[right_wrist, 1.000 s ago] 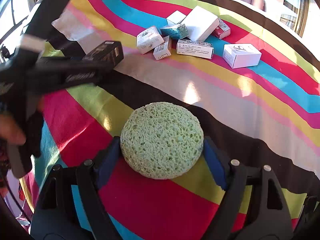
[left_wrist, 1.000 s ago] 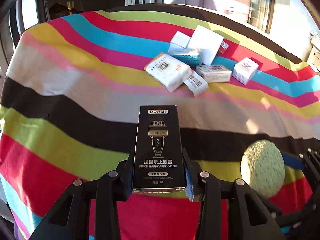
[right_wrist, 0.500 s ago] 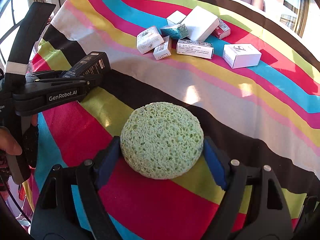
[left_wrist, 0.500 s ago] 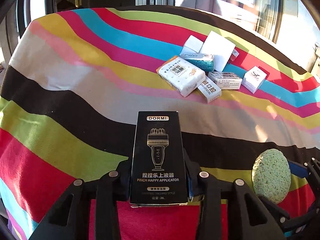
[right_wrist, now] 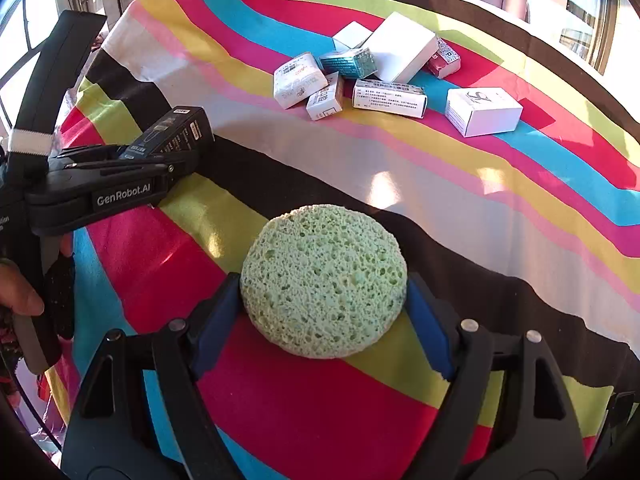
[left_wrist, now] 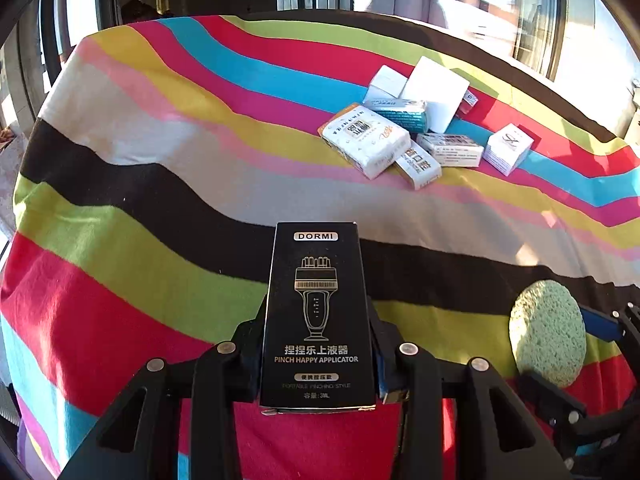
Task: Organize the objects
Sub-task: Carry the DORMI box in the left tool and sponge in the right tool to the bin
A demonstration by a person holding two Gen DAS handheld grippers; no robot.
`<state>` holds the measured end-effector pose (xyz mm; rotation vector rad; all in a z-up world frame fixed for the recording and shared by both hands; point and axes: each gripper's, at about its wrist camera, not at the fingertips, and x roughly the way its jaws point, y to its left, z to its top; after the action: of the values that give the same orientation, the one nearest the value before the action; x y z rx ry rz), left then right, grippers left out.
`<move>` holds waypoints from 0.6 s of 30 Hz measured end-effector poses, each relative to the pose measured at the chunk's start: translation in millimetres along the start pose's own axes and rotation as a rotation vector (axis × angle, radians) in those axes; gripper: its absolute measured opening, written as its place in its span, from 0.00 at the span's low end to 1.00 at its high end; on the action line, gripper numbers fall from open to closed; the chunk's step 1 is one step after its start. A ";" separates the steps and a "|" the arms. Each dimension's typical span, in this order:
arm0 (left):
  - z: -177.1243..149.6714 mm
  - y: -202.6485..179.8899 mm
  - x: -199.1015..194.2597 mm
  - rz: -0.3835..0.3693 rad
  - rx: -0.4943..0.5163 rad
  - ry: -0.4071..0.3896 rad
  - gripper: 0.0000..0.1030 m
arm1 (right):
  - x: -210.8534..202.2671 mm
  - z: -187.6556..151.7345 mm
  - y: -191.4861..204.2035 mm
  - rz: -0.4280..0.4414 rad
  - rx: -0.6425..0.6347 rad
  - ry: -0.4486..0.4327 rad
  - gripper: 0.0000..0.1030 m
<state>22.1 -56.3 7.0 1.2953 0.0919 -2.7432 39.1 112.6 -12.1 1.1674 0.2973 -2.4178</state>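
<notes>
A black DORMI applicator box stands upright between the fingers of my left gripper, which is shut on its lower half. In the right wrist view that left gripper hovers at the left with the black box above the striped cloth. A round green sponge sits between the blue pads of my right gripper, and both pads press its sides. That sponge also shows at the lower right of the left wrist view.
A table covered by a striped cloth fills both views. A pile of several small boxes lies at the far side, a white box at its right end. A person's hand holds the left gripper's handle. Windows stand behind.
The left gripper with the black box has shifted a little lower and to the left in the right wrist view, then steadied. The right gripper and the sponge have not moved.
</notes>
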 end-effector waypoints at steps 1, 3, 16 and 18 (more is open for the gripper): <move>-6.7 -1.6 -6.5 -0.009 0.002 0.001 0.39 | -4.0 -2.9 -1.0 -0.004 0.015 -0.004 0.80; -20.1 -5.1 -20.9 -0.023 0.022 -0.014 0.39 | -13.1 -9.7 -6.4 0.006 0.054 -0.010 0.80; -72.8 -0.7 -58.9 -0.002 0.039 -0.021 0.39 | -42.3 -34.8 4.4 0.016 0.058 -0.021 0.80; -75.1 0.1 -61.6 0.003 0.042 -0.024 0.39 | -44.4 -35.9 9.1 0.022 0.049 -0.024 0.80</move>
<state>118.5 -44.6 6.9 1.2710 0.0305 -2.7720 92.5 130.8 0.3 1.1559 0.2185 -2.4309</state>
